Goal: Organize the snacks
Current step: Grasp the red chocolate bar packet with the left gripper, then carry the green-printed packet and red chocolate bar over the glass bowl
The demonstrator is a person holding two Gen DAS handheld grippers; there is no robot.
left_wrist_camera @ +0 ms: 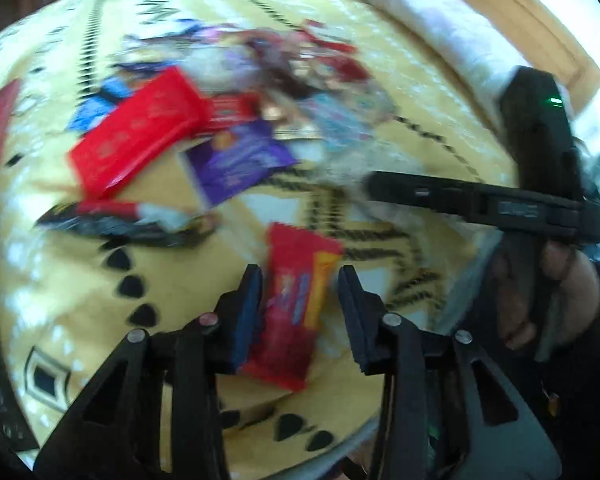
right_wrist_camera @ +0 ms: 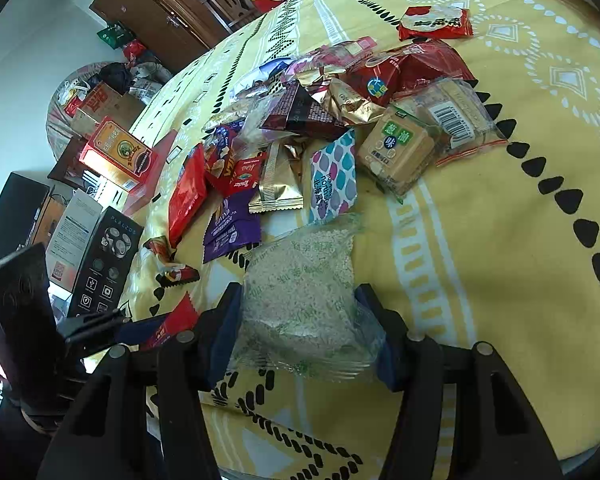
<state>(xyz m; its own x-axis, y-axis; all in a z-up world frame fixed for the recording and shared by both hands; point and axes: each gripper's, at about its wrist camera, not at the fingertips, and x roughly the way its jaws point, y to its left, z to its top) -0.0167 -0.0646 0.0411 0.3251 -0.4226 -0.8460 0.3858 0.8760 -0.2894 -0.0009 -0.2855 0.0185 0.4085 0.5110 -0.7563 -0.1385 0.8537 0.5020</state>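
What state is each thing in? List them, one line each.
left gripper: fingers either side of the red packet; the blur hides whether they grip it.
red packet: between the left fingers.
right gripper: fingers shut on the clear bag.
clear bag: pinched at its near end, far end on the bedspread.
snack pile: loosely heaped, unsorted.

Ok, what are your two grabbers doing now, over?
Right gripper shut on clear crumb bag. Left gripper around red snack packet, grip unclear. Snack pile ahead, unsorted.
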